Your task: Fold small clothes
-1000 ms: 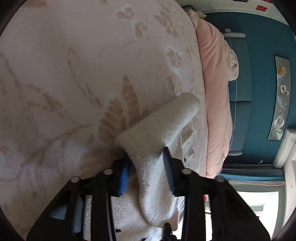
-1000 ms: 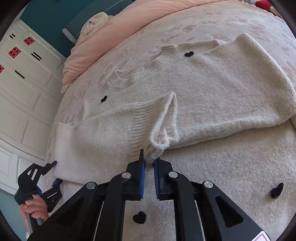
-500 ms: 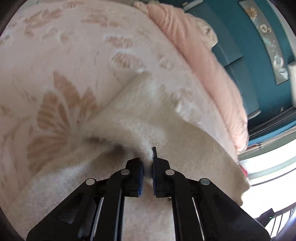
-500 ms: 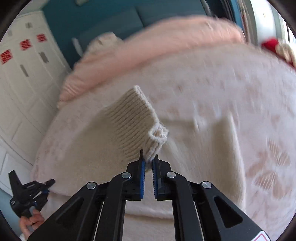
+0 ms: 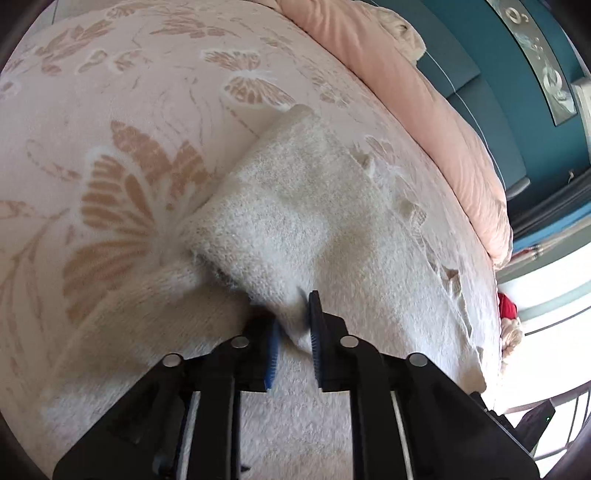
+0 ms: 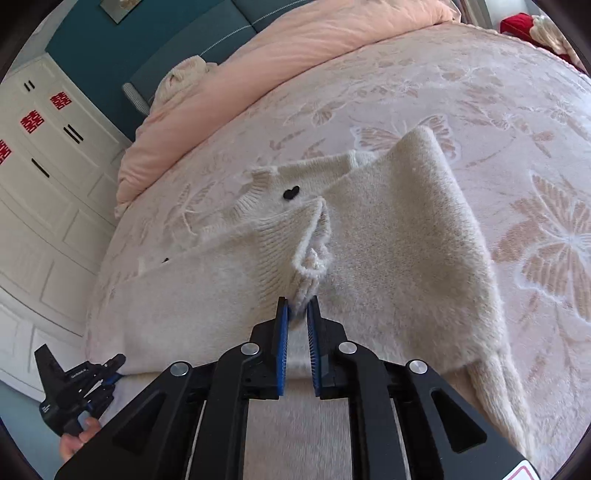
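A cream knit sweater (image 6: 406,258) with small black hearts lies on the bed, one side folded over the body. My right gripper (image 6: 298,308) is shut on its ribbed sleeve cuff (image 6: 295,254) over the middle of the sweater. In the left wrist view the sweater (image 5: 280,221) lies folded, and my left gripper (image 5: 293,325) is shut on a fold of its edge, with a narrow gap between the pads. The left gripper also shows in the right wrist view (image 6: 110,365) at the sweater's left edge.
The bedspread (image 6: 480,110) is pale pink with a butterfly pattern. A pink duvet (image 6: 295,48) is bunched at the head of the bed. White wardrobe doors (image 6: 44,184) stand beyond the bed's left side. A red item (image 6: 517,22) lies at the far right.
My left gripper closed on the sweater's edge and carried it over. My right gripper lifted the cuff, then brought it down over the sweater's body.
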### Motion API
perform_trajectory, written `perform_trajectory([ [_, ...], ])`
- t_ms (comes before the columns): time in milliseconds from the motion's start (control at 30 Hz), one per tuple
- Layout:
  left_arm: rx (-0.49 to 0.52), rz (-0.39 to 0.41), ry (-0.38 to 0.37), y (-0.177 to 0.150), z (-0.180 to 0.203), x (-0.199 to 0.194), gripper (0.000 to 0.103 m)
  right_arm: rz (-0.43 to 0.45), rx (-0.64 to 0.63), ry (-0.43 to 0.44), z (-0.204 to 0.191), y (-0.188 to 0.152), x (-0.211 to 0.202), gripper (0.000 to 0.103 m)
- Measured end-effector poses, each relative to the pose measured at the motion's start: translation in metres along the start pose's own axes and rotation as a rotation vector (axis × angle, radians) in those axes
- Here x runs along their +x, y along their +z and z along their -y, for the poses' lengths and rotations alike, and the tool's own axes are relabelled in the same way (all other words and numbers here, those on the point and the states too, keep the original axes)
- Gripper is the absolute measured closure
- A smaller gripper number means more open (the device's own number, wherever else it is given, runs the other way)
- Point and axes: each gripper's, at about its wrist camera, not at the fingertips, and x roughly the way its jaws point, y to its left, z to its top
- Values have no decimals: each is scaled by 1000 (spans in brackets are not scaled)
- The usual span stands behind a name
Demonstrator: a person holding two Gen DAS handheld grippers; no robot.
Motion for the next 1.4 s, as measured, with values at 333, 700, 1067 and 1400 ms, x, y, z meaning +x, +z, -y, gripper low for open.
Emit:
perform_trajectory([
  [333, 75, -53, 109, -94, -106, -151, 16, -57, -48, -215, 70, -153, -165, 33],
  [700, 77, -50, 59, -176, -104, -169, 5, -150, 136, -27, 65, -241, -151, 26],
  [1067, -58, -88, -3, -151, -101, -152, 66, -110, 266, 56, 62, -224, -132, 91],
  [1400, 22, -109, -105, -148, -79, -232, 97, -32, 70, 141, 20, -191, -212, 94],
])
